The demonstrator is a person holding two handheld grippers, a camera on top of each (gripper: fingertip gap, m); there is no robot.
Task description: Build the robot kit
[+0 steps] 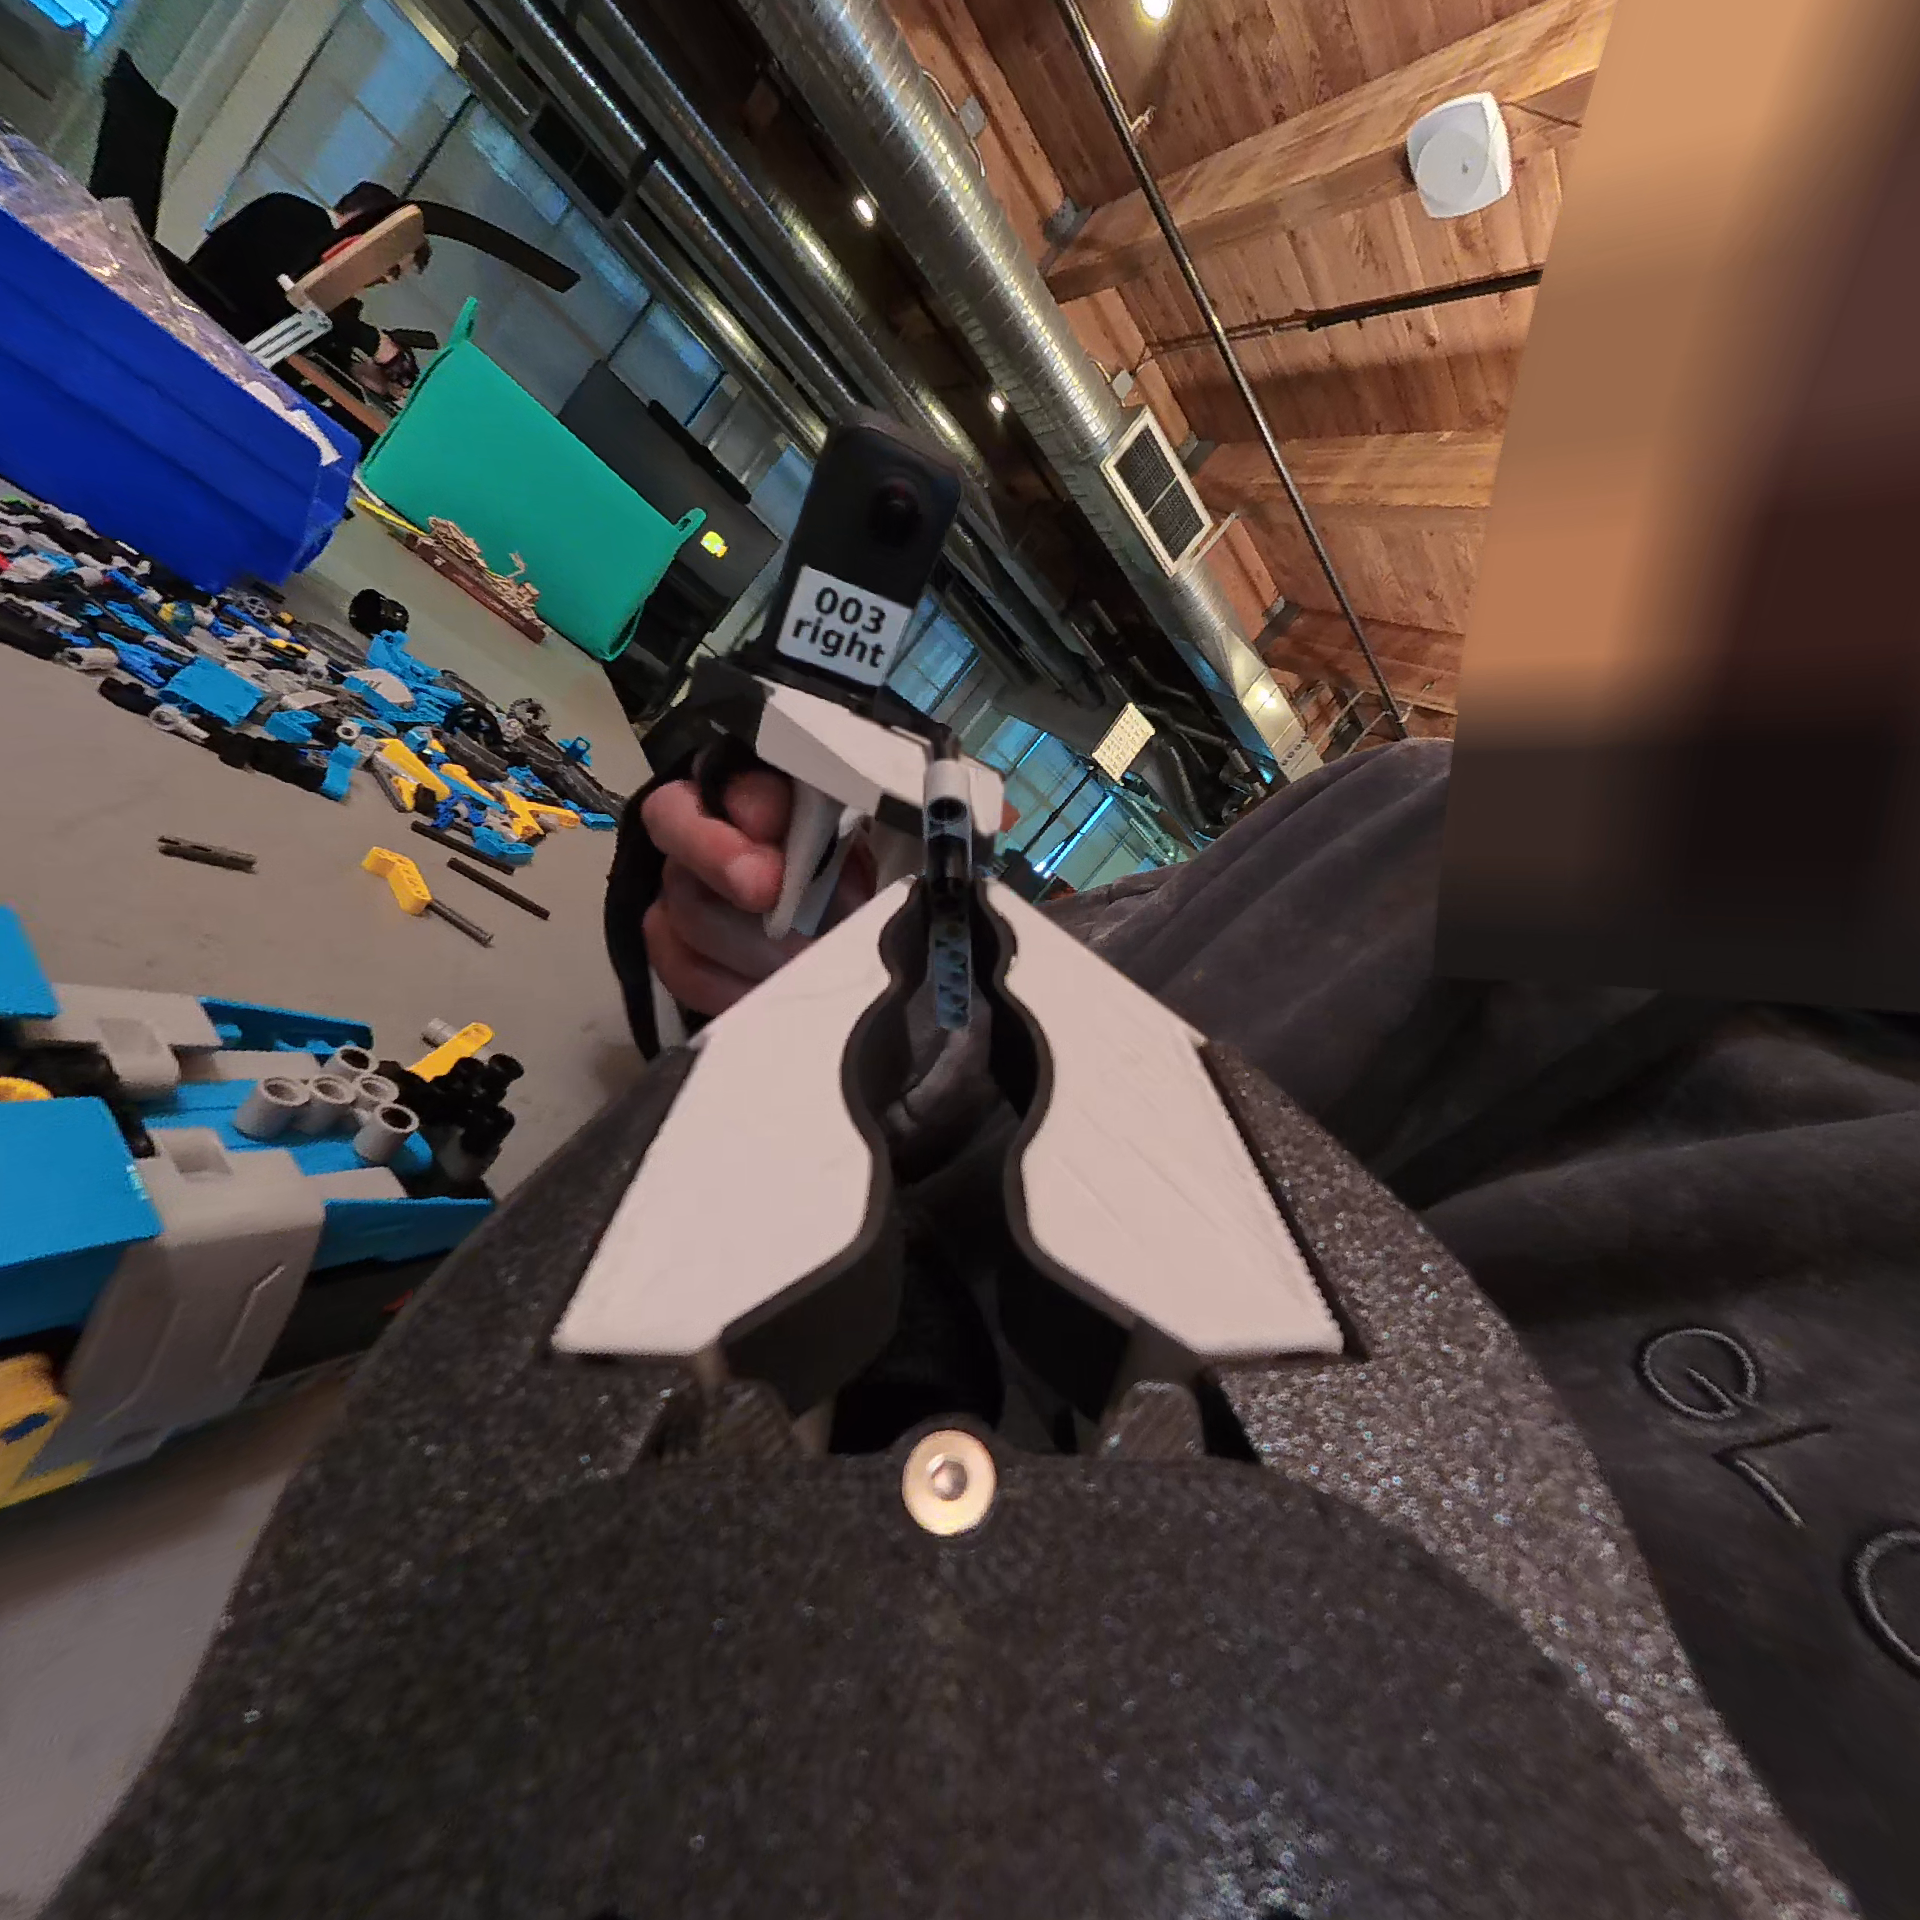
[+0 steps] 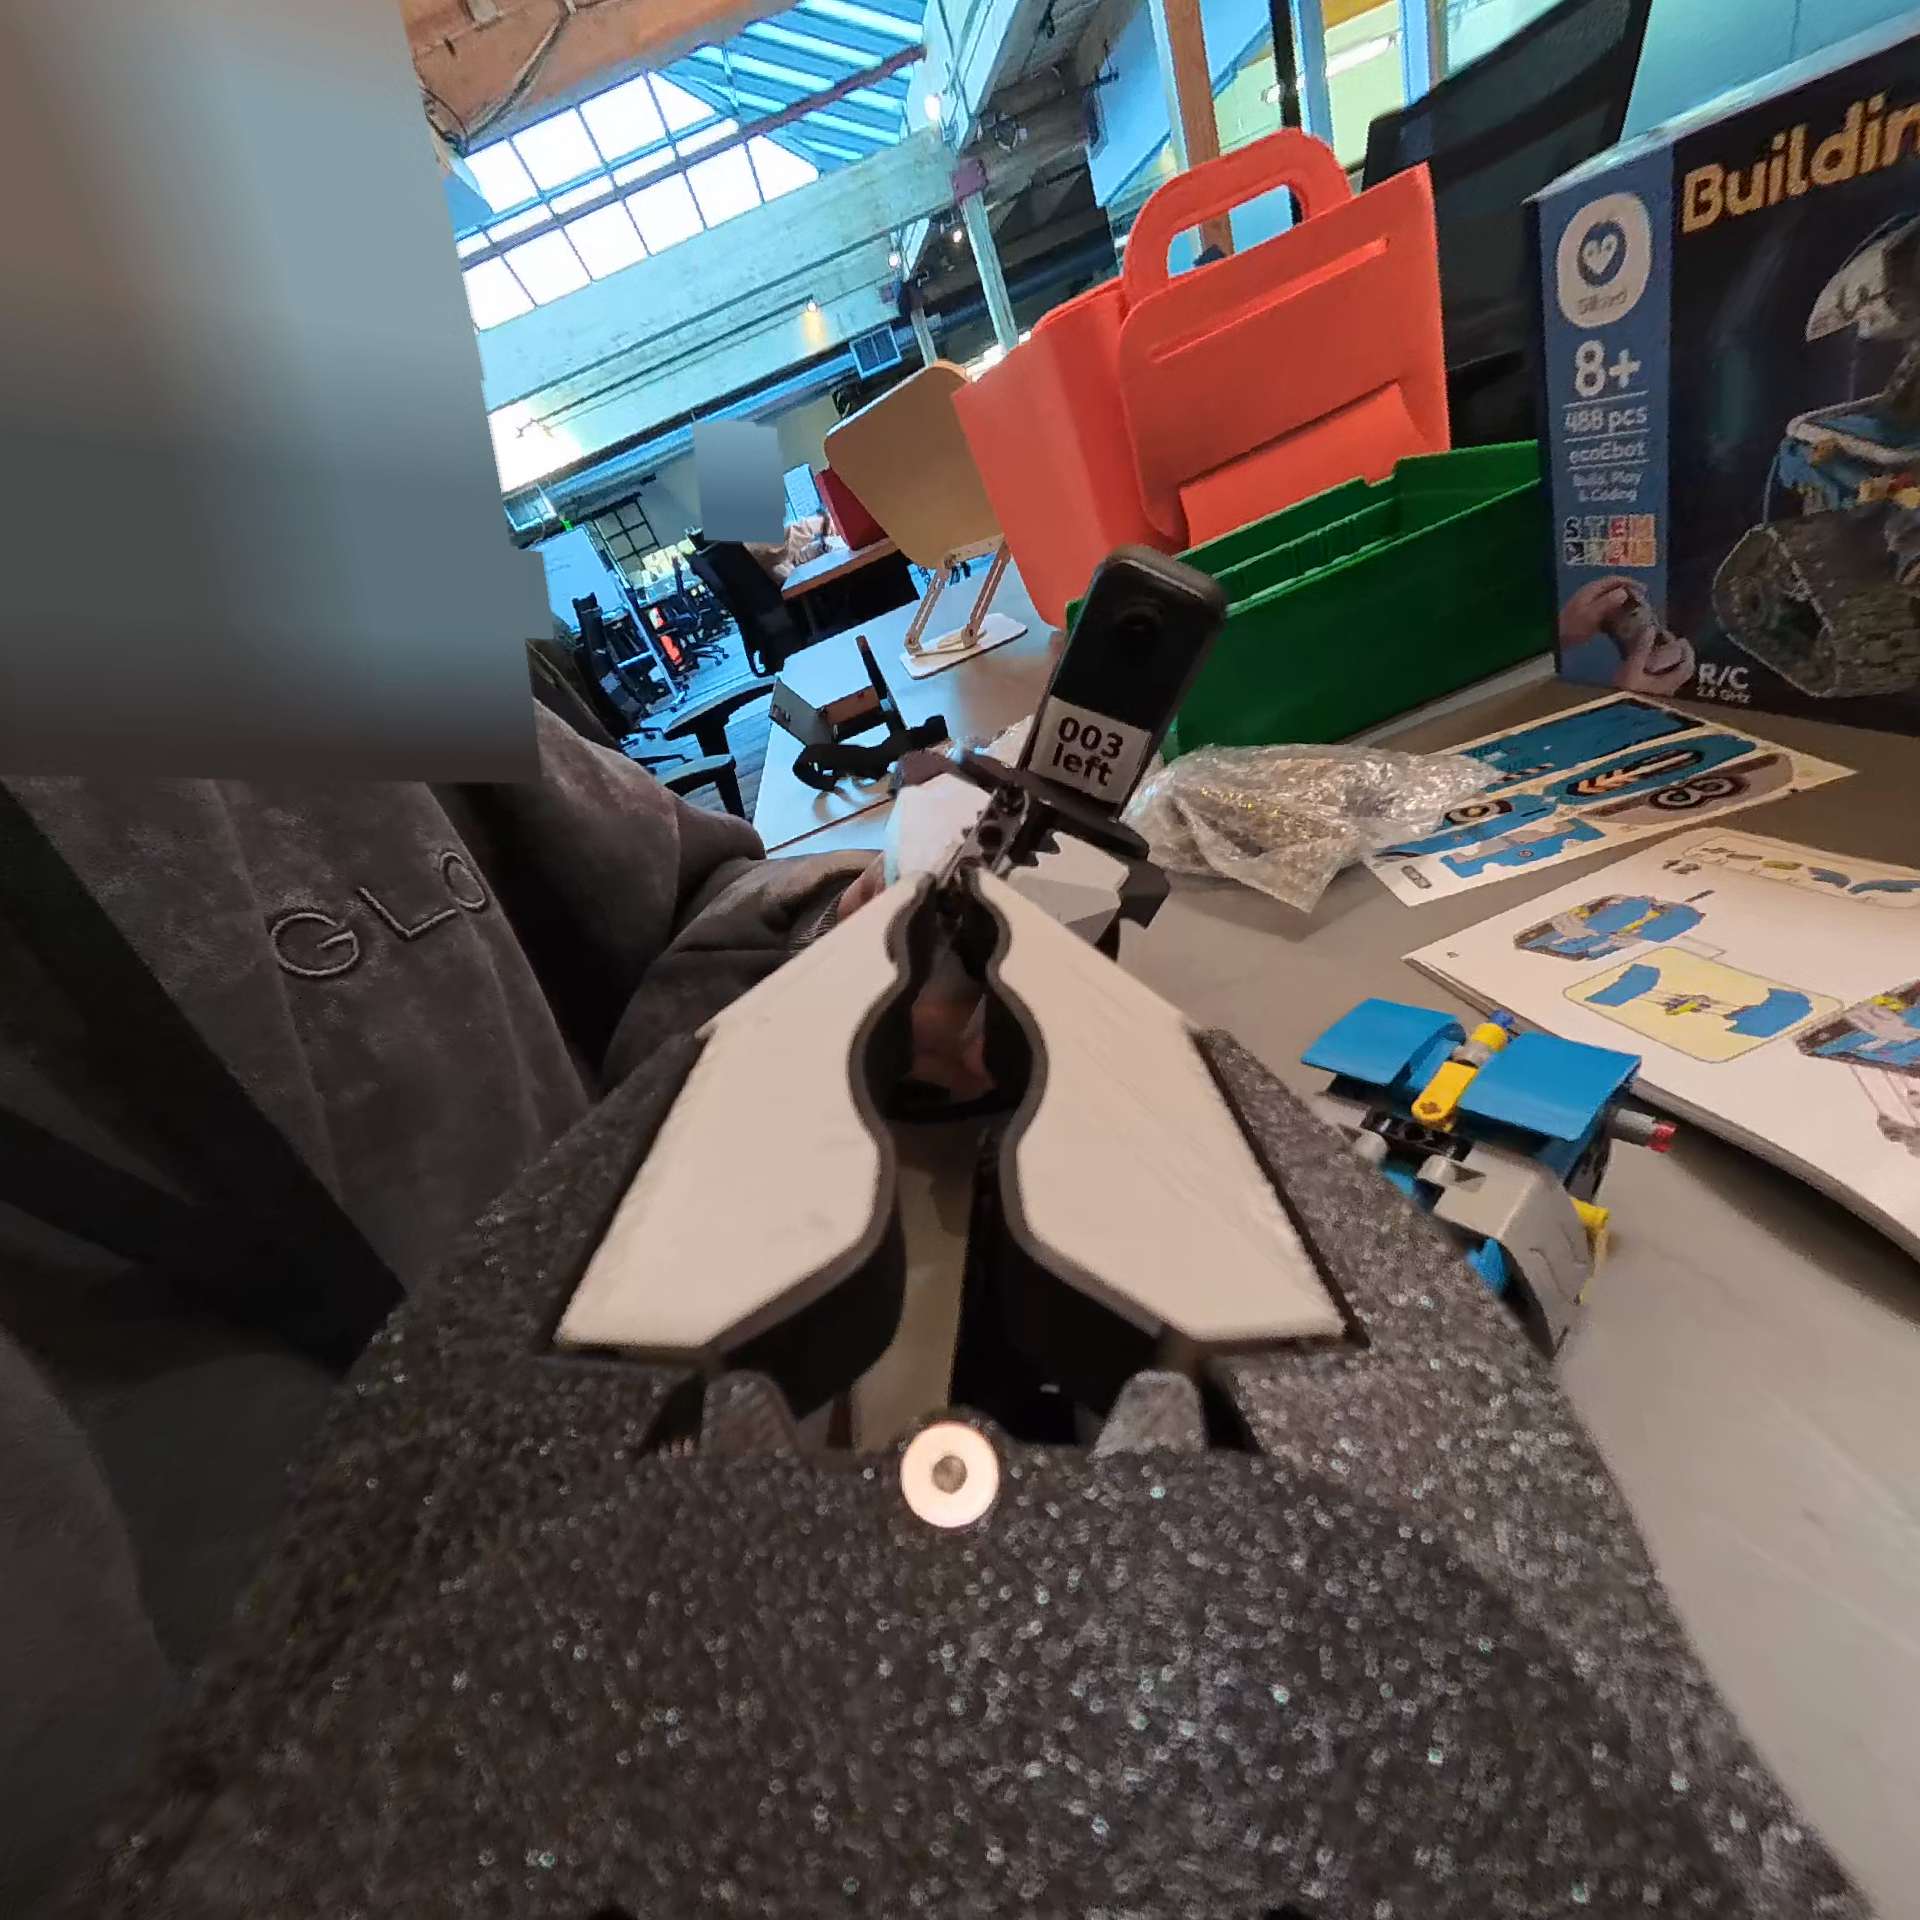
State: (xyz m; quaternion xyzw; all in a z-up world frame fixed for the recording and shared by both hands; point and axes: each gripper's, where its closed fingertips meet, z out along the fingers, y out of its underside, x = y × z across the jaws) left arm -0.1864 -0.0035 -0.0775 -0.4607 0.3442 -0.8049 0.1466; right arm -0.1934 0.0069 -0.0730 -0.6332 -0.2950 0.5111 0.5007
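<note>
A small brick assembly, a blue holed beam (image 1: 952, 977) with a black pin and a grey-white connector (image 1: 948, 800), is held in the air between both grippers, in front of a person's grey sweatshirt (image 1: 1558, 1143). My left gripper (image 1: 945, 888) is shut on the blue beam. My right gripper (image 2: 951, 883) faces it tip to tip and is shut on the black end of the assembly (image 2: 982, 831). The right gripper (image 1: 925, 774) shows opposite in the left wrist view, with a hand (image 1: 717, 862) on its grip. The left gripper (image 2: 1003, 821) shows in the right wrist view.
Loose bricks (image 1: 312, 707), a blue bin (image 1: 135, 436), a green bin (image 1: 520, 509) and a blue-grey model (image 1: 187, 1195) lie on the table's left. On its right are a small blue model (image 2: 1475, 1122), booklets (image 2: 1714, 997), a box (image 2: 1766, 416) and an orange bag (image 2: 1247, 395). Only a small space, under 4 cm, lies between the two pairs of fingers.
</note>
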